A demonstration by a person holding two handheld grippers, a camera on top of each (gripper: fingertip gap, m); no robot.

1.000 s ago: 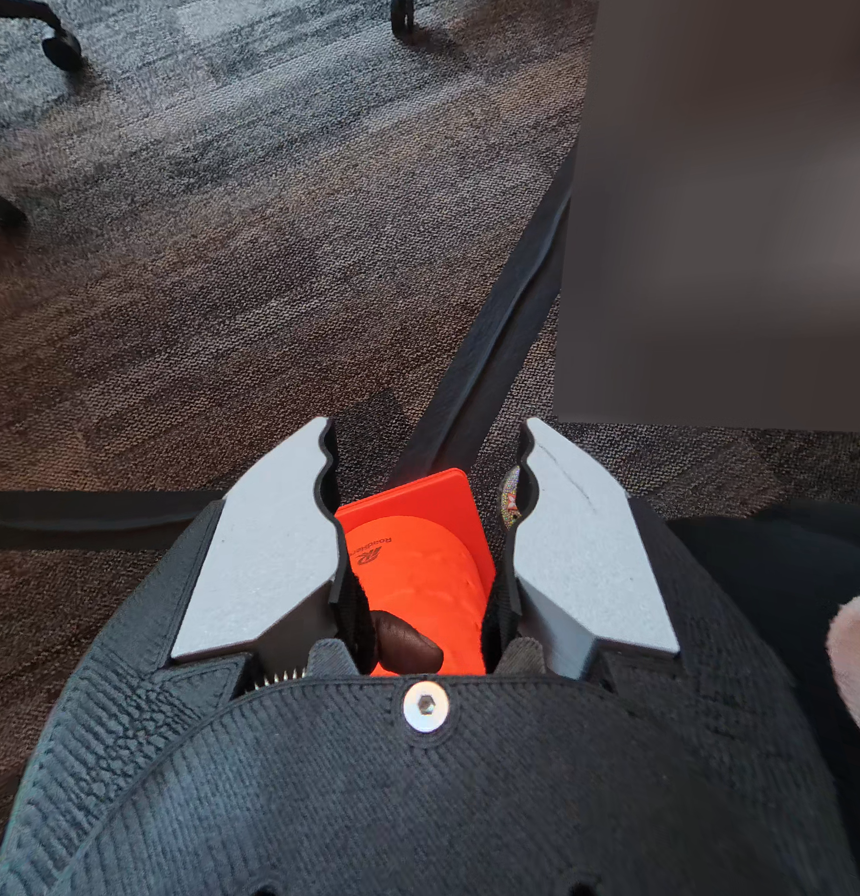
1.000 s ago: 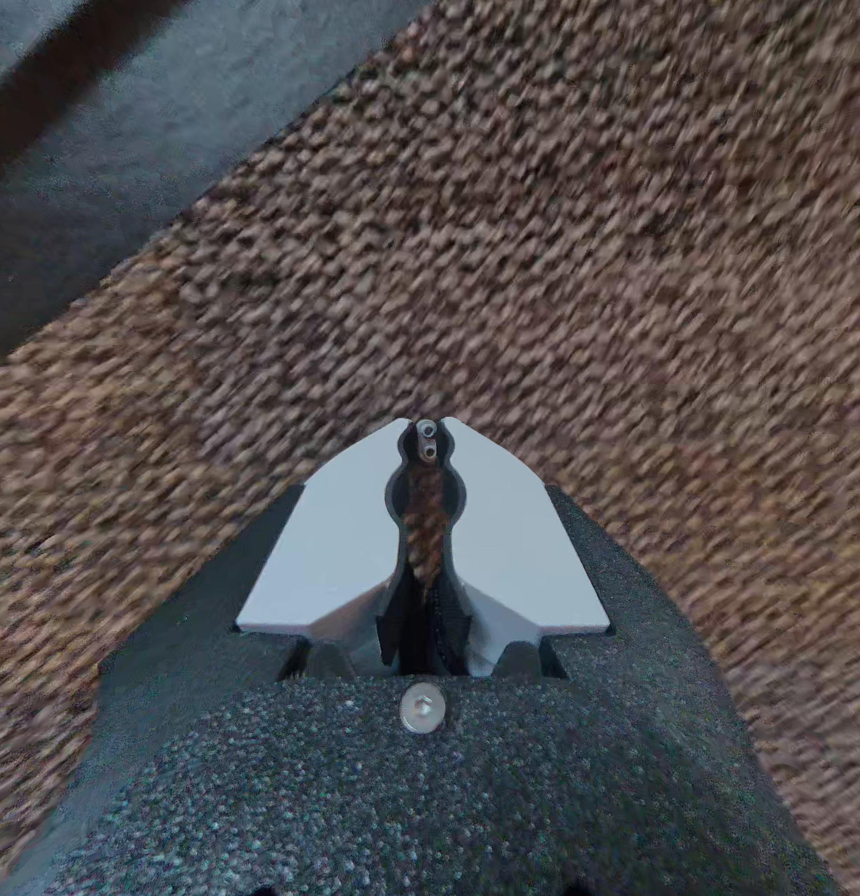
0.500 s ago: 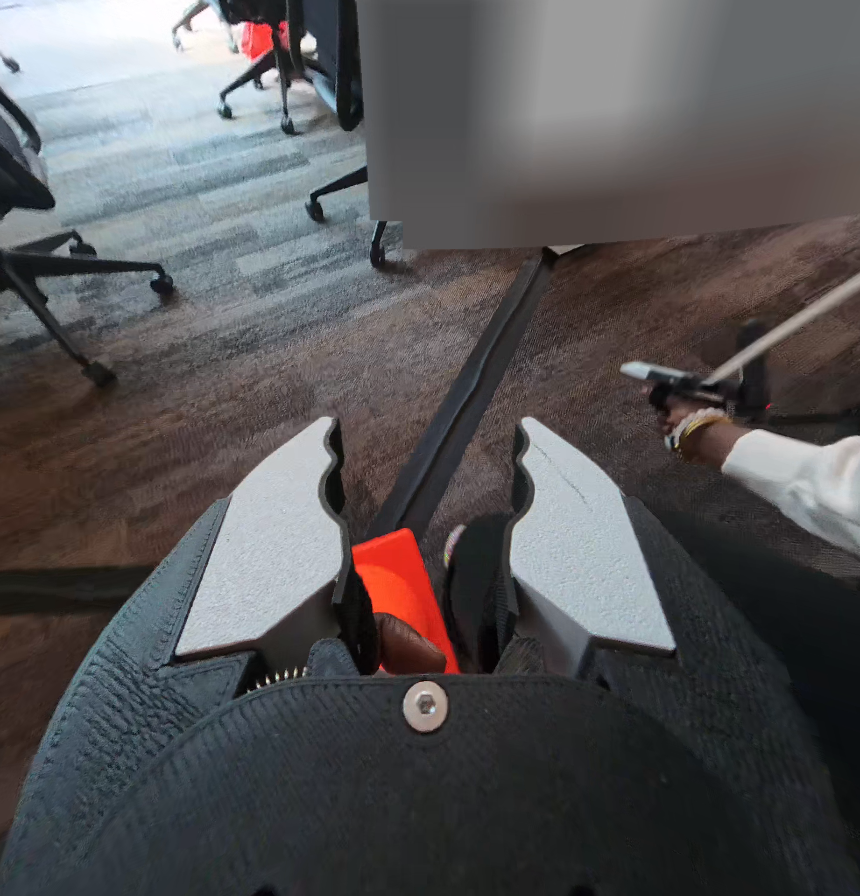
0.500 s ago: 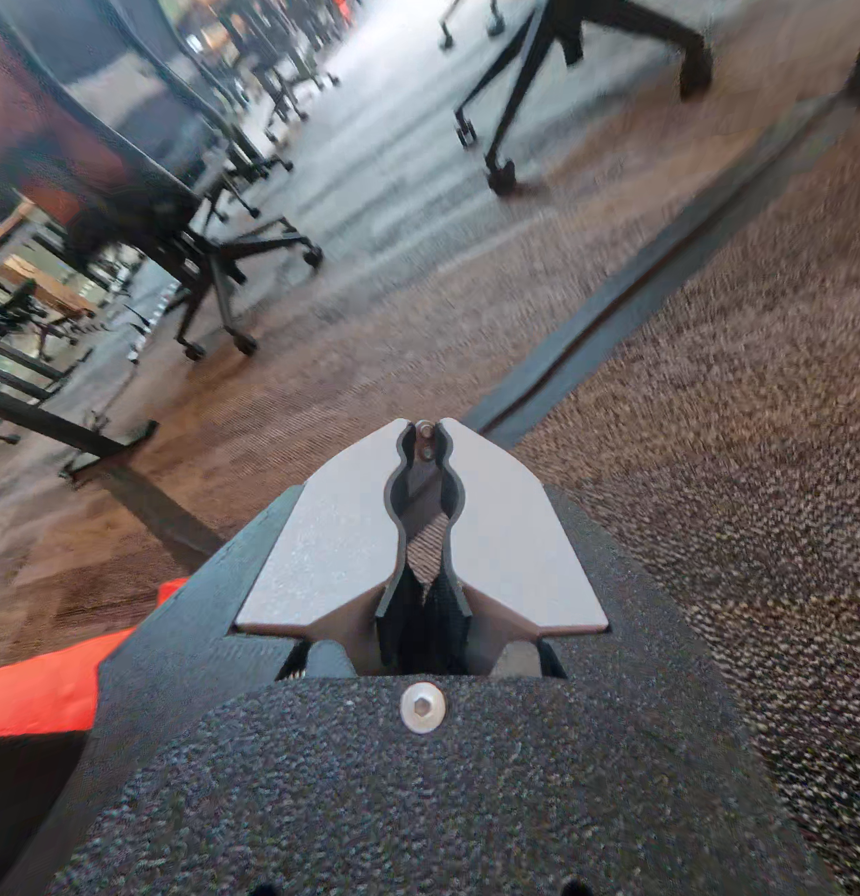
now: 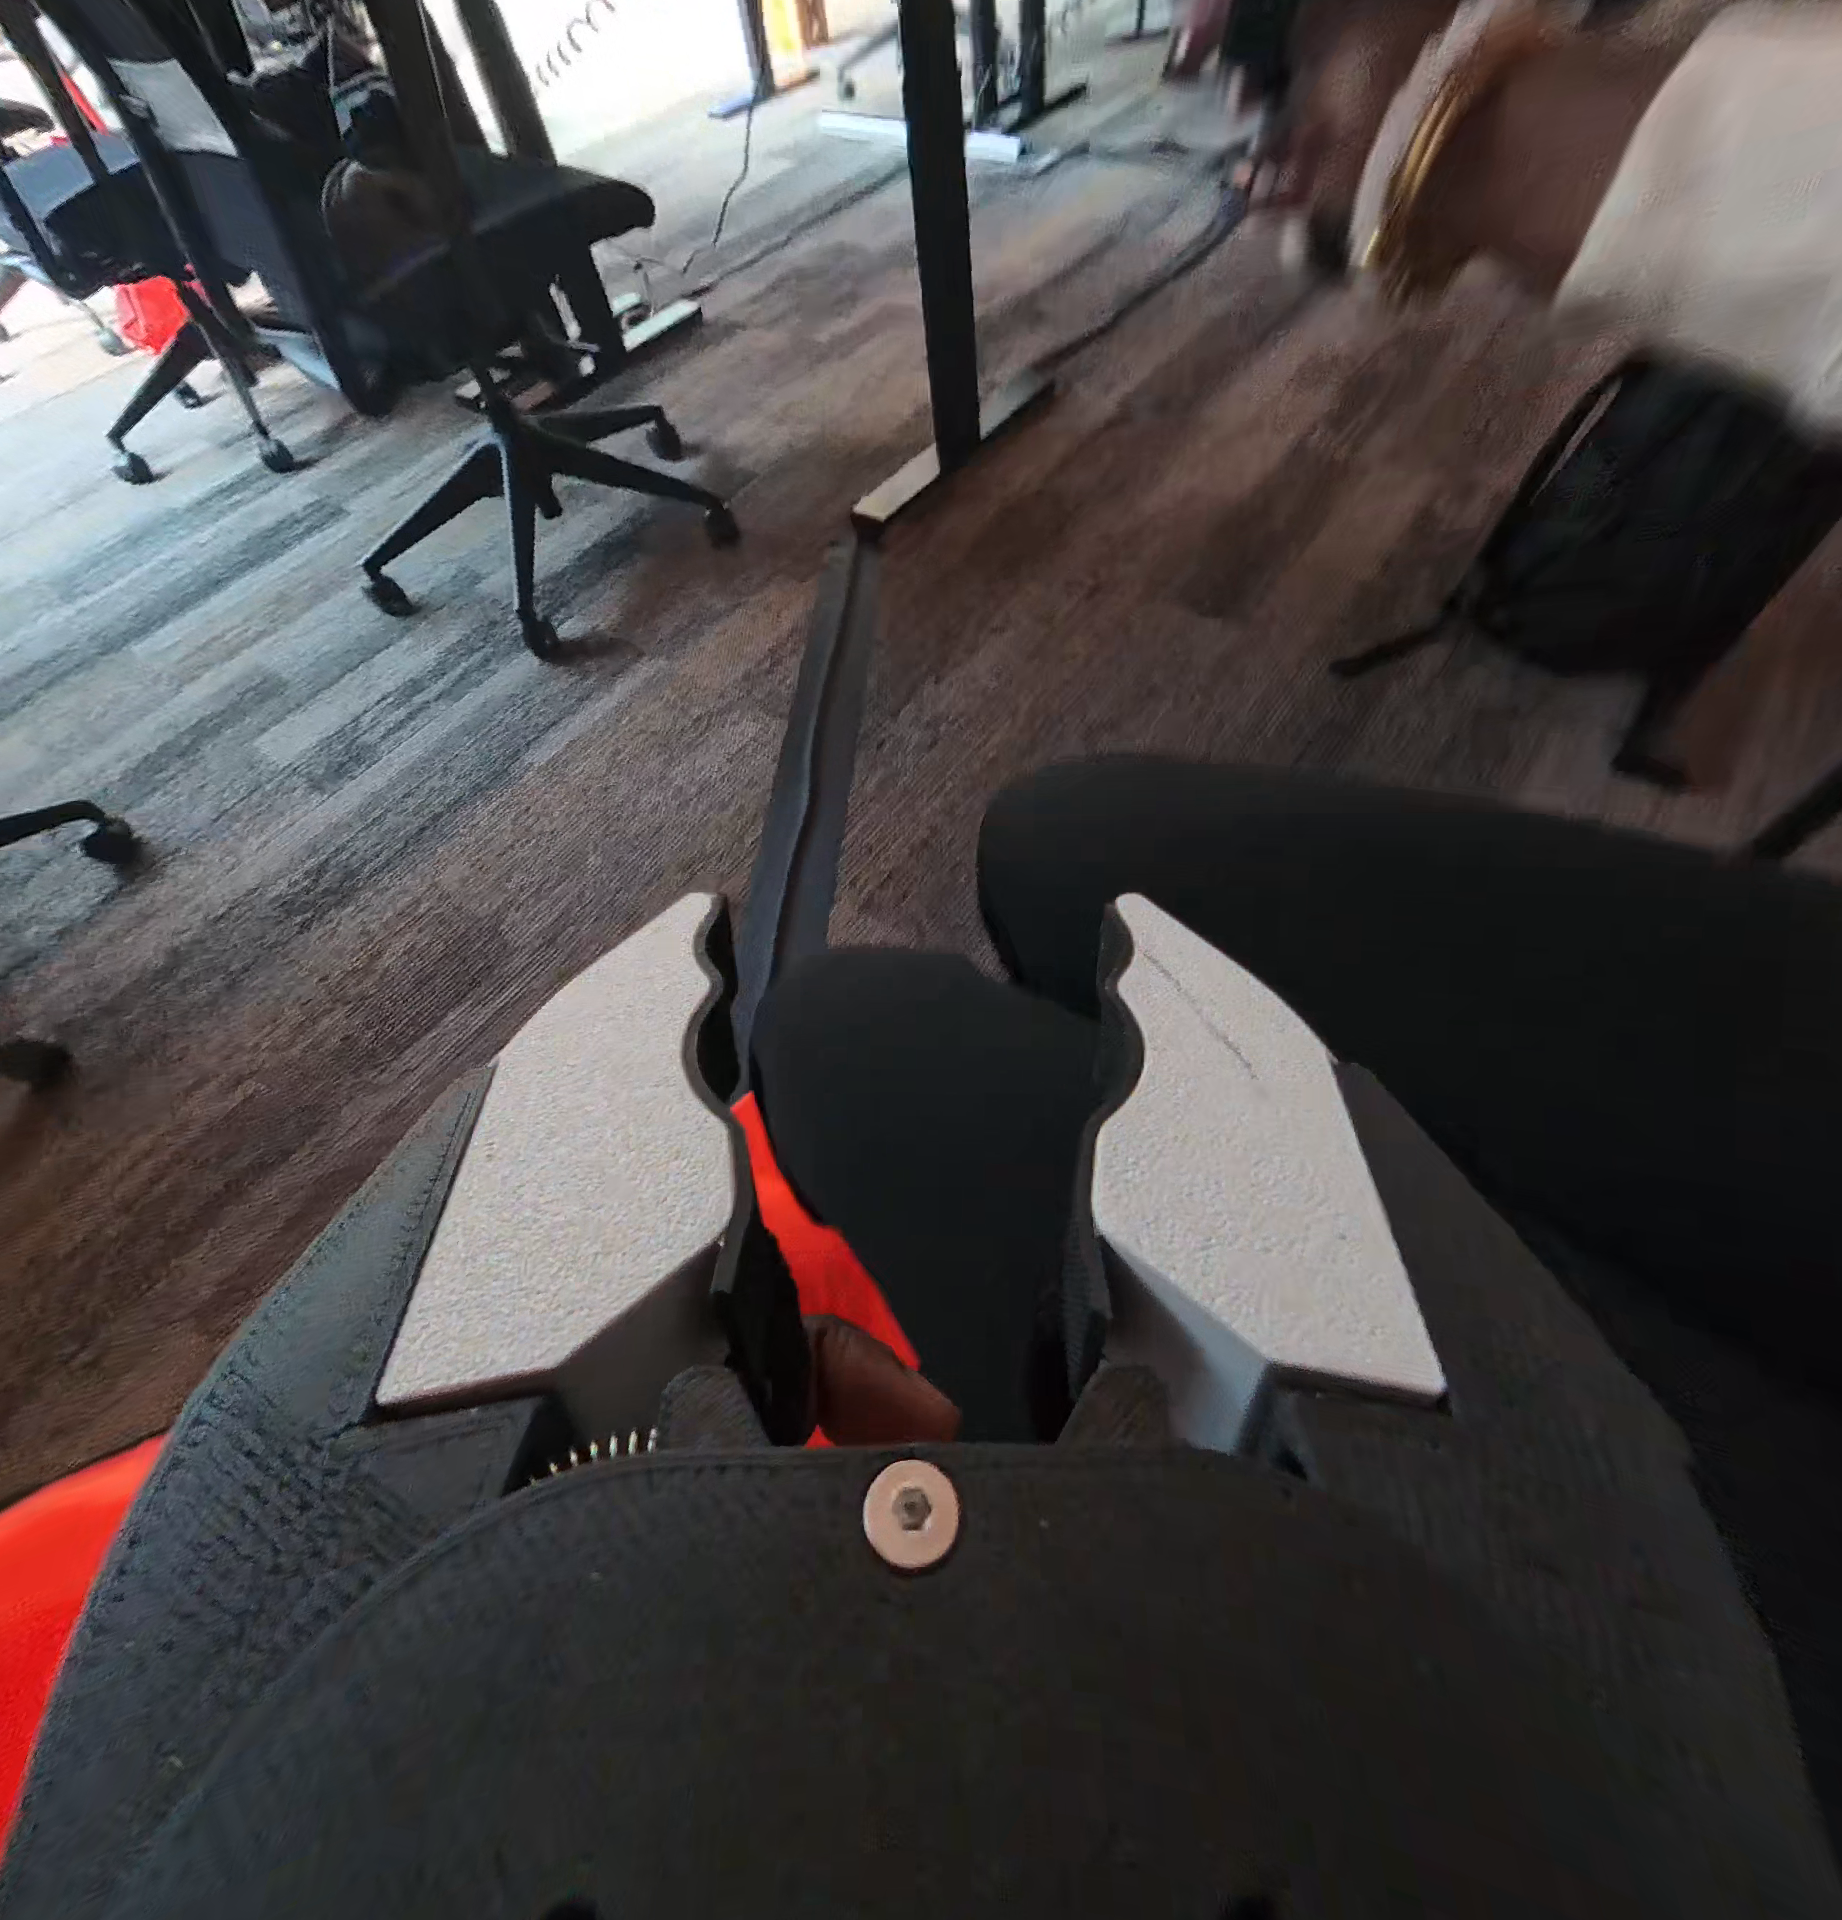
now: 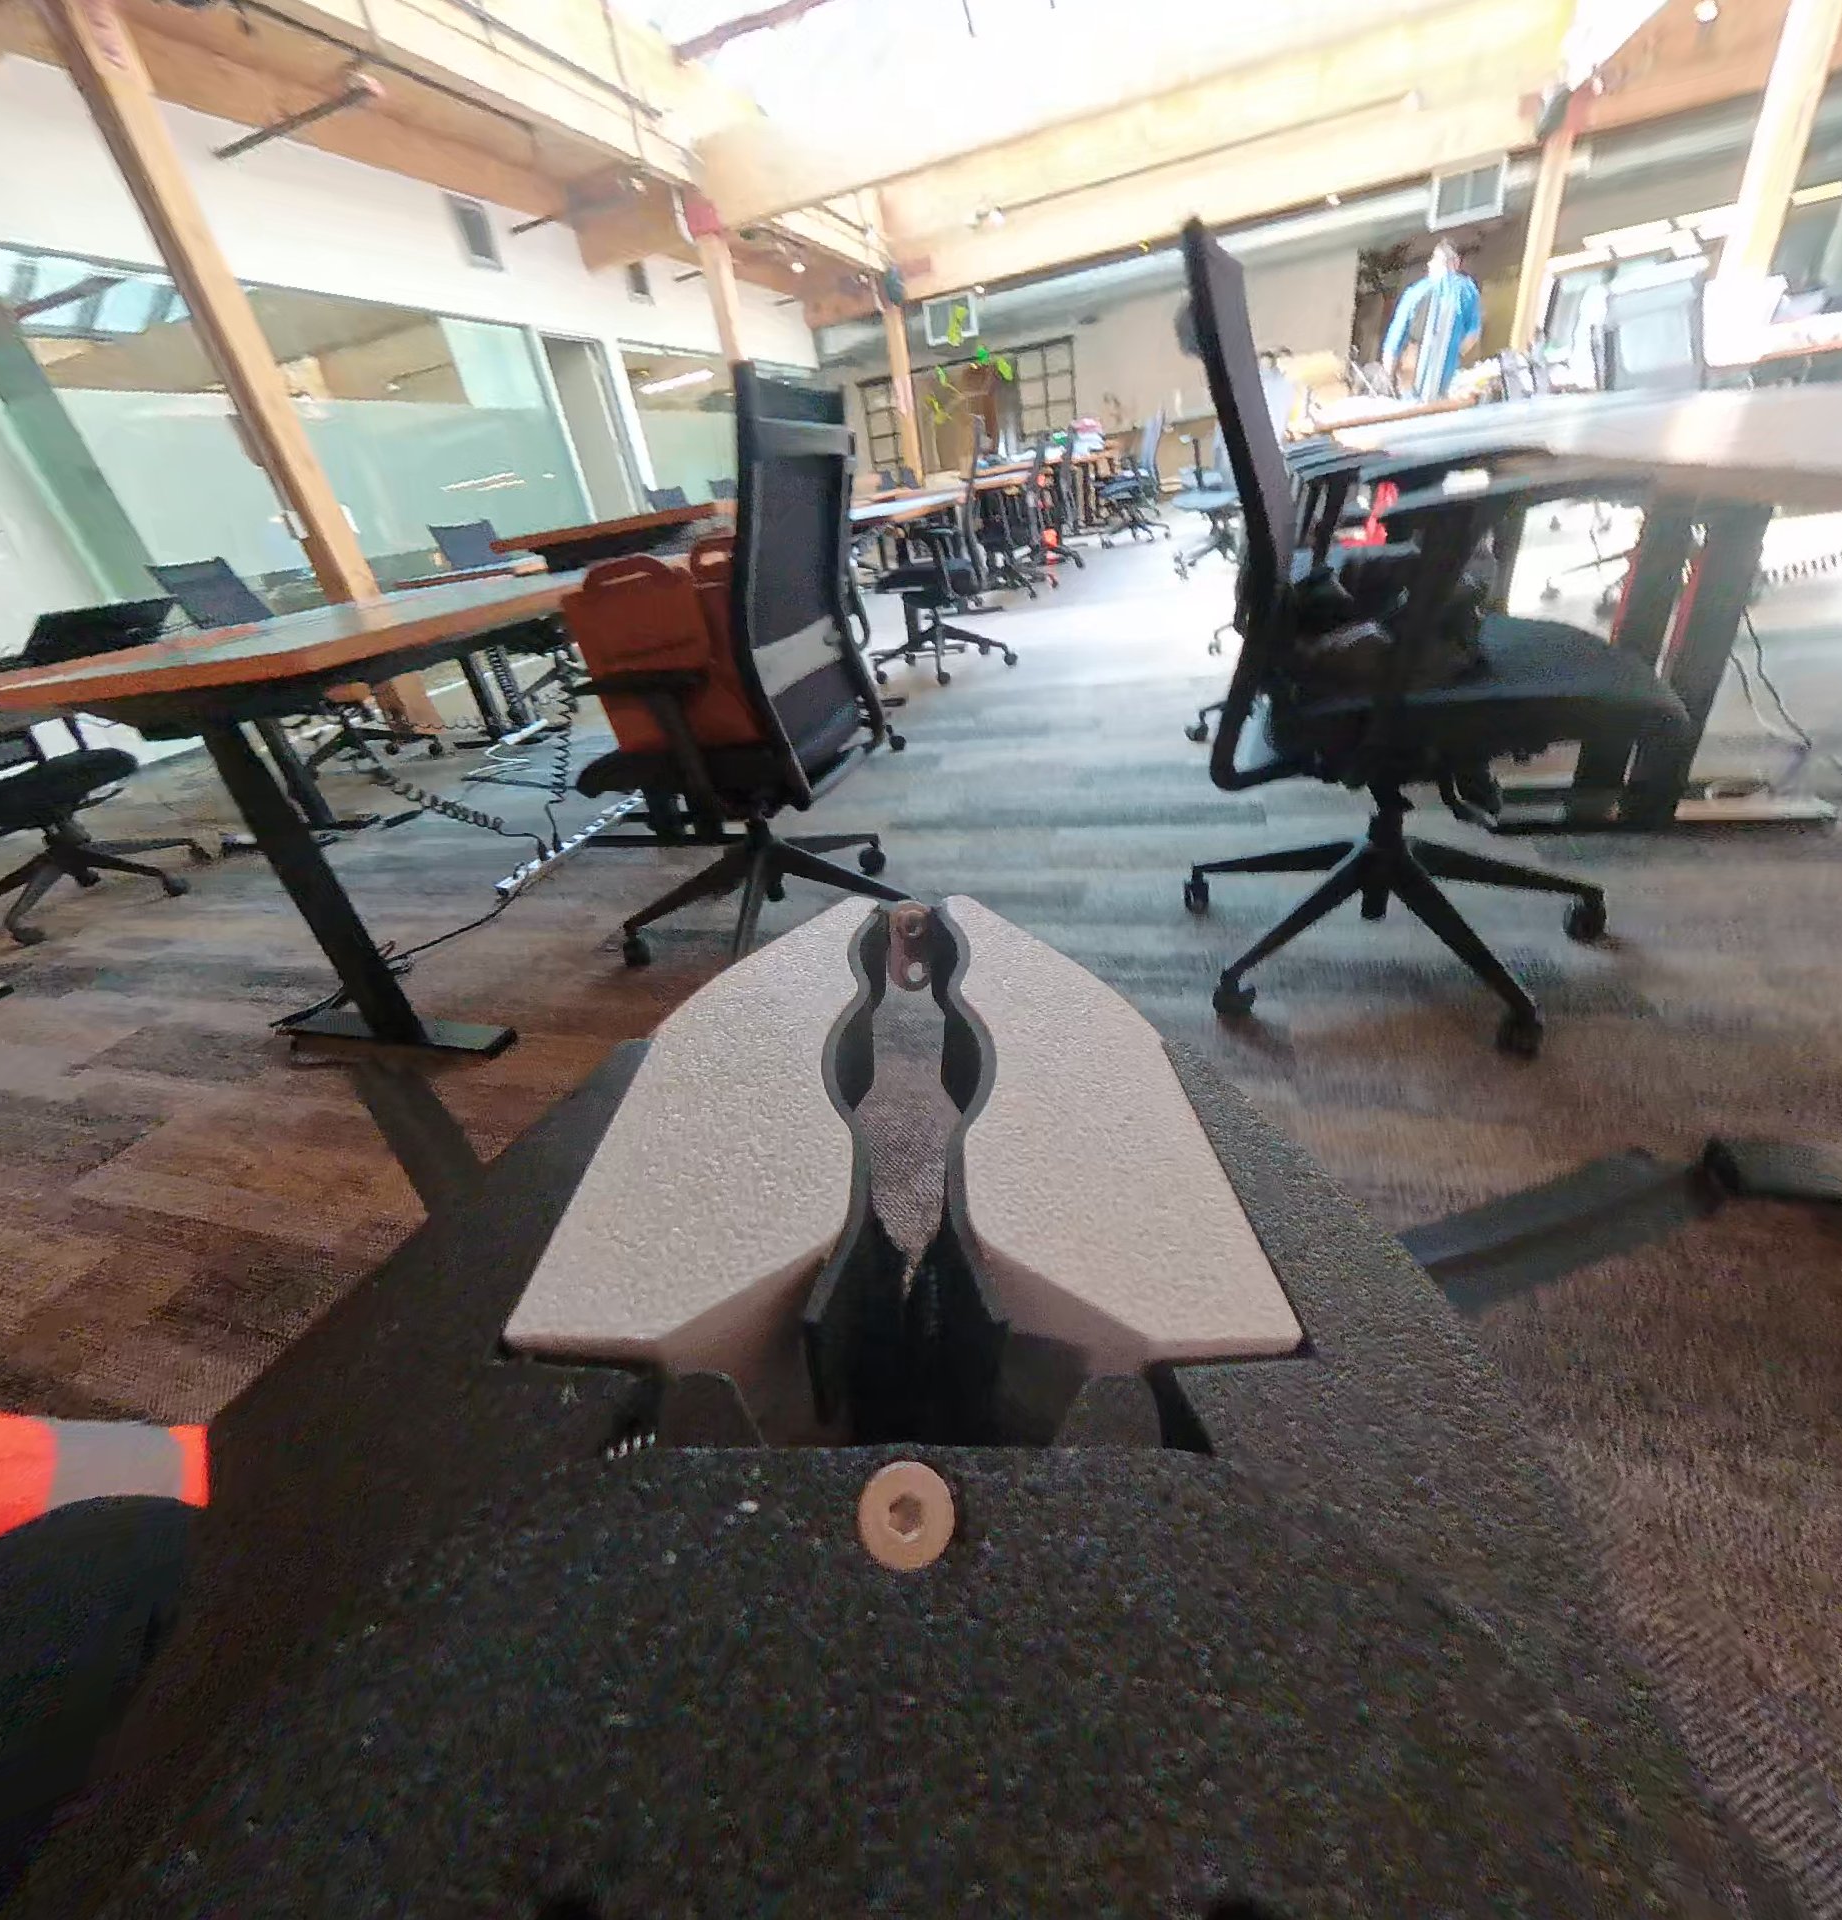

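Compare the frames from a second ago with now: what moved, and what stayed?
Both views swung upward. The left gripper went from looking down at carpet to looking across the floor at an office chair; the orange object below it slid back under its body. The right gripper rose from close carpet to a room view with desks. Unchanged: left stays wide open holding nothing, right stays shut on a small metal piece.
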